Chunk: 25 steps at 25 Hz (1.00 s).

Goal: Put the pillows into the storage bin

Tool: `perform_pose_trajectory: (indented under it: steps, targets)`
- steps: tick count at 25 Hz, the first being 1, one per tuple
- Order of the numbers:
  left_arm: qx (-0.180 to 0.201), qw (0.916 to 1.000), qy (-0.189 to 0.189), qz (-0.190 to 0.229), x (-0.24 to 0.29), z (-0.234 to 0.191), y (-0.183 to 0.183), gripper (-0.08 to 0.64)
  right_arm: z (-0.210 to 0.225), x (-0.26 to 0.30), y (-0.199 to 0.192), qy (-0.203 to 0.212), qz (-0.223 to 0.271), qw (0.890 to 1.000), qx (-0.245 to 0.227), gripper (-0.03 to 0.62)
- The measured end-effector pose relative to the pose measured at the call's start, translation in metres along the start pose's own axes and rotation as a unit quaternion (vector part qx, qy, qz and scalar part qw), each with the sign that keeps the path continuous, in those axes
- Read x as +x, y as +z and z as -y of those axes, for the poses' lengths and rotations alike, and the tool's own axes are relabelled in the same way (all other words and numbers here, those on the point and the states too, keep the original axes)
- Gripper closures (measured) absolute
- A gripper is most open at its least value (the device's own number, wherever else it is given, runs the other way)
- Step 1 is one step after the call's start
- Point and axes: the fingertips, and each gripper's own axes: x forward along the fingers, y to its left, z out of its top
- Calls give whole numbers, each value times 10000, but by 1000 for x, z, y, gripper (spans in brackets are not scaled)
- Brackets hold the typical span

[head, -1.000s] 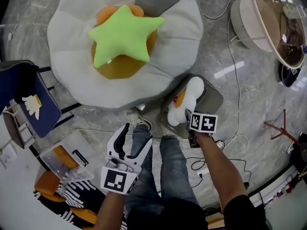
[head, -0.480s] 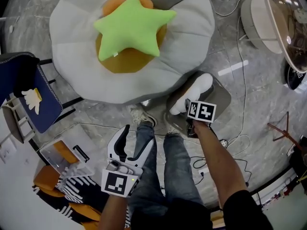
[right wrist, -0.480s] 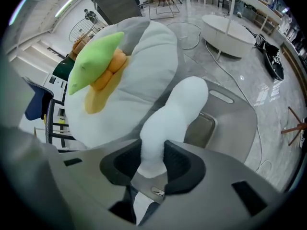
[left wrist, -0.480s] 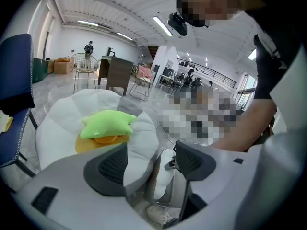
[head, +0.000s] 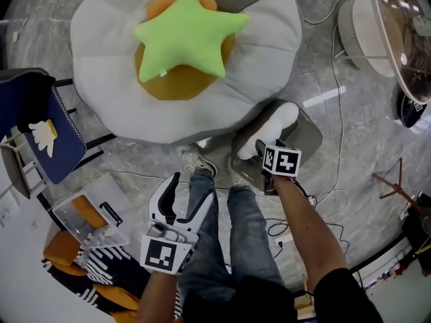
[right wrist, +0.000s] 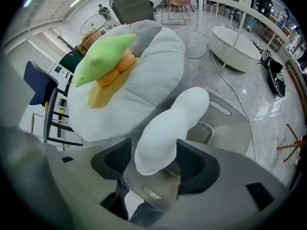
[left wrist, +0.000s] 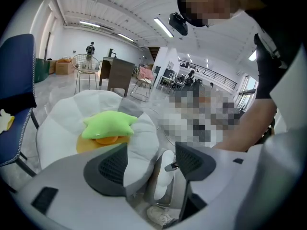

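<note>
With the white pillow (right wrist: 175, 123) lying in the grey storage bin (head: 308, 138), my right gripper (right wrist: 153, 164) has just been opening, jaws loose either side of it, so next I lift clear and reach for the green star pillow (head: 188, 36) on the big cushion (head: 101, 86), left gripper (left wrist: 148, 169) open, empty

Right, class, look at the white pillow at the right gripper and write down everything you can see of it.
The white pillow is plain white, soft and plush. It is a long, lumpy shape, rounded at both ends and narrower in the middle. It lies slantwise across the grey bin on the floor, close beside the big pale cushion. Its near end sits between the jaws of the right gripper, which have just been opening; the pads flank it without squeezing it.
</note>
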Motion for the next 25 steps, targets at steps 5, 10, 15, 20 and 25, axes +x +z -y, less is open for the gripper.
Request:
perform_pose_trajectory:
  steps: [5,10,15,20,25]
  targets:
    - [17,10000,-51,76,-1,5,8,230,5,-23,1,47,137,9999,22,288]
    - [85,9997,-87,228,-3,10,22,230,11,-46,5,115,371,9992,51,290]
    - [150,9990,35,409,-11,4,41,249,-7,-100,34,449,1248,9910,-191,342]
    - [252,9960,175,842,-26,-7,80,262,-35,-182,86,697,2436,9652,-642,393]
    - [394,9906,351,1266,-49,-14,120,304,-52,-249,130,844,3241,9391,-763,407]
